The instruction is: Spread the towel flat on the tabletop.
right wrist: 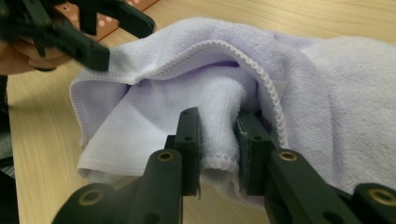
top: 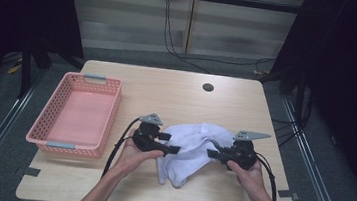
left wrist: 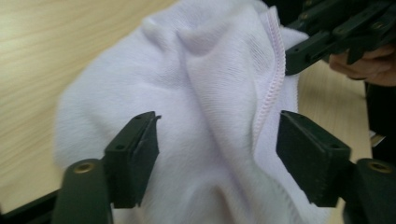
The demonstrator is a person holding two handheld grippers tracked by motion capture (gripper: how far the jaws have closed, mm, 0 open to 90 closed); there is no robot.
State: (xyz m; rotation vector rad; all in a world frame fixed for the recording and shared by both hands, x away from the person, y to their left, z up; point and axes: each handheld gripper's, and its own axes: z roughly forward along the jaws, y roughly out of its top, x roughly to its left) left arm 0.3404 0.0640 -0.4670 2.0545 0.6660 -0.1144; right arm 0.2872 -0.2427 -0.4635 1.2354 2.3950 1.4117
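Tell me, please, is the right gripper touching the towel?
Touching: in the right gripper view, the right gripper pinches a fold of the towel.

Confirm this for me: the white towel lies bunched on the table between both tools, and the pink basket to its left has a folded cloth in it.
One thing is wrong: the pink basket is empty, as the high view shows. The white towel does lie bunched on the table between the left tool and the right tool.

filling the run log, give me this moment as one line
left gripper: open, jaws astride towel | right gripper: shut on towel fold | pink basket: beside towel
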